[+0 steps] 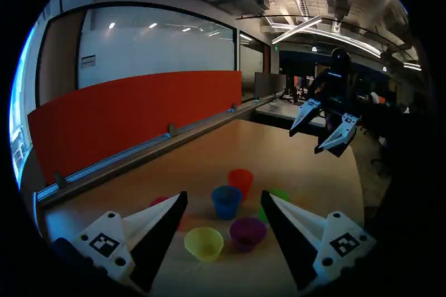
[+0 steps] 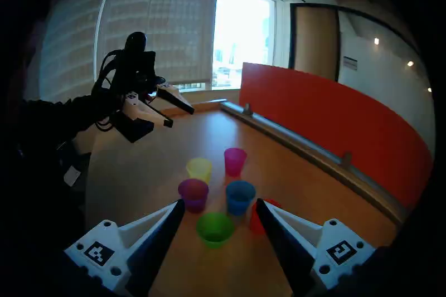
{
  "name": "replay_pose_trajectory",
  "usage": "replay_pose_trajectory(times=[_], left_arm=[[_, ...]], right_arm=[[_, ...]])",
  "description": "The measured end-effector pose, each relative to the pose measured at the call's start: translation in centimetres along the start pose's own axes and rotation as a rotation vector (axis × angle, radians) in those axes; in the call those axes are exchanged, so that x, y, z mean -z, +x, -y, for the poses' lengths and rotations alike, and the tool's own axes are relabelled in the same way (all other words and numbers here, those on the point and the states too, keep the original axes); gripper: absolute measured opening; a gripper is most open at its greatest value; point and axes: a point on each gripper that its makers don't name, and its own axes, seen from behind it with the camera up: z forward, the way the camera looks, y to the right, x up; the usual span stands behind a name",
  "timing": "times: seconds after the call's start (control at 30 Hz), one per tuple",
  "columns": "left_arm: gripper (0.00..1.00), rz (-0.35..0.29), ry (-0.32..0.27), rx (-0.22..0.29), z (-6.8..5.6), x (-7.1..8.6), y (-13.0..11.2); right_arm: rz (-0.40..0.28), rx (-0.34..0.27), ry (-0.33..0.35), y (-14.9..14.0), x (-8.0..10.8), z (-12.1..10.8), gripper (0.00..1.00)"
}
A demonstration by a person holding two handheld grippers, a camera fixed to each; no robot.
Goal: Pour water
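Note:
Several small plastic cups stand clustered on the wooden table (image 1: 290, 157): red (image 1: 240, 177), blue (image 1: 226, 201), green (image 1: 278, 193), purple (image 1: 247, 234), yellow (image 1: 204, 243), and a pink one (image 1: 158, 201) half hidden behind a finger. My left gripper (image 1: 223, 194) hovers open just short of them, holding nothing. The right gripper (image 1: 304, 142) hangs open in the air beyond the cluster. In the right gripper view the same cups appear: yellow (image 2: 199, 168), pink (image 2: 234, 161), purple (image 2: 193, 194), blue (image 2: 240, 196), green (image 2: 214, 228), red (image 2: 256, 214). My right gripper (image 2: 219, 201) is open; the left gripper (image 2: 181, 118) is across the table.
An orange divider panel (image 1: 134, 107) with a metal rail (image 1: 139, 152) runs along the table's far side. Bright windows (image 2: 240, 35) lie behind the left gripper. A dark sleeve (image 2: 56, 116) holds that gripper. Bare tabletop (image 2: 139, 157) surrounds the cups.

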Motion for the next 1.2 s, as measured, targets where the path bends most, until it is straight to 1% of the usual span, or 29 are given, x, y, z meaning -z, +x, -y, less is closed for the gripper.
replay_pose_trajectory(times=[0.2, 0.5, 0.7, 0.9, 1.2], left_arm=[[0.98, 0.0, 0.005, 0.001, 1.2, -1.1, -0.4], [0.98, 0.012, 0.02, 0.005, 2.7, -2.5, -0.8], [0.98, 0.014, 0.027, 0.011, 3.2, -3.1, -0.9], [0.98, 0.019, 0.054, -0.001, 3.9, -3.6, -1.3], [0.98, 0.024, 0.064, 0.01, 4.2, -4.2, -1.7]], right_arm=[[0.029, -0.004, 0.005, -1.7, -1.5, -1.0, 0.99], [0.067, 0.0, 0.026, -3.7, -3.2, -1.3, 0.99], [0.118, -0.011, 0.043, -5.7, -4.1, -1.0, 0.99], [0.16, -0.015, 0.061, -7.5, -5.2, -0.4, 0.99], [0.223, -0.033, 0.102, -10.3, -6.6, 0.9, 0.99]])
